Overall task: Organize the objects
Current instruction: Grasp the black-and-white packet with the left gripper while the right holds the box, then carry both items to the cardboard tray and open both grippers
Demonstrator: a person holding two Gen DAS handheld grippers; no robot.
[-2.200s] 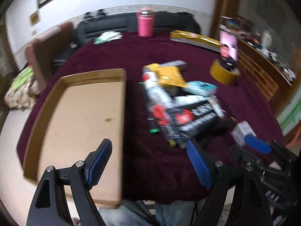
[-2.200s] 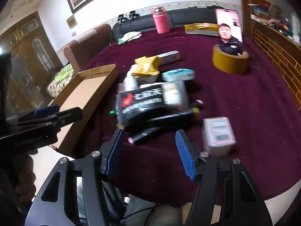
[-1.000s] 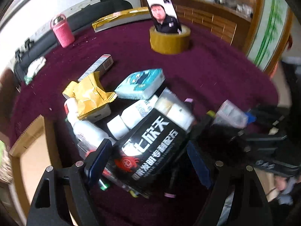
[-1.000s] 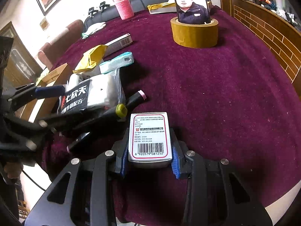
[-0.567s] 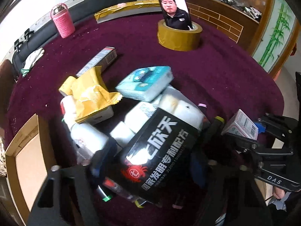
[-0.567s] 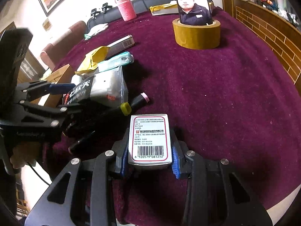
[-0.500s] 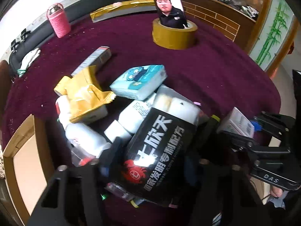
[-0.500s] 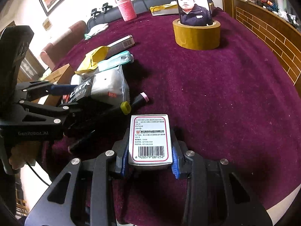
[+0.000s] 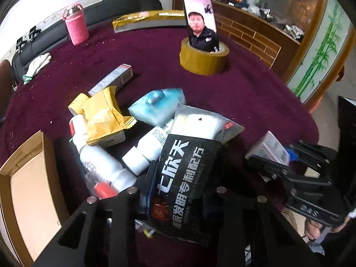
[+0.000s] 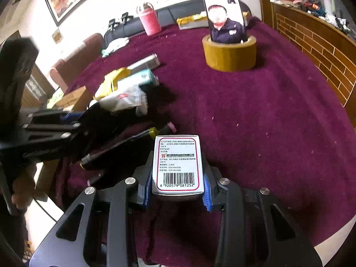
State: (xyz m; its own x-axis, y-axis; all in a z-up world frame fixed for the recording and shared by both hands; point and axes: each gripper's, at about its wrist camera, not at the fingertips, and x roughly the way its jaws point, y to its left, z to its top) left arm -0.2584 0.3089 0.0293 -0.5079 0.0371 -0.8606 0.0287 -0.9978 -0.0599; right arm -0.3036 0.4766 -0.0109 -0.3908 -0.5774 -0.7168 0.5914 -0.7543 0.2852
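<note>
At the bottom centre of the left wrist view, the left gripper is closing its jaws on a black packet with white lettering, which sits between the fingers at the near end of a heap of items; the blue pads look to be against its sides. Behind the packet, in the middle of the frame, lie a white bottle with a red cap, a white tube, a crumpled yellow wrapper and a pale blue tissue pack, all touching or overlapping. A slim carton lies just beyond them. At the lower left edge sits an open cardboard box, beside the heap on the dark red tabletop. In the upper centre, a phone stands upright inside a roll of brown tape, and a pink bottle stands in the upper left.

In the lower centre of the right wrist view, the right gripper is clamped on a small white box with a red border and a barcode, held label-up between the blue pads. Left of it, dark marker pens lie on the tabletop, near the left gripper at the left edge.
</note>
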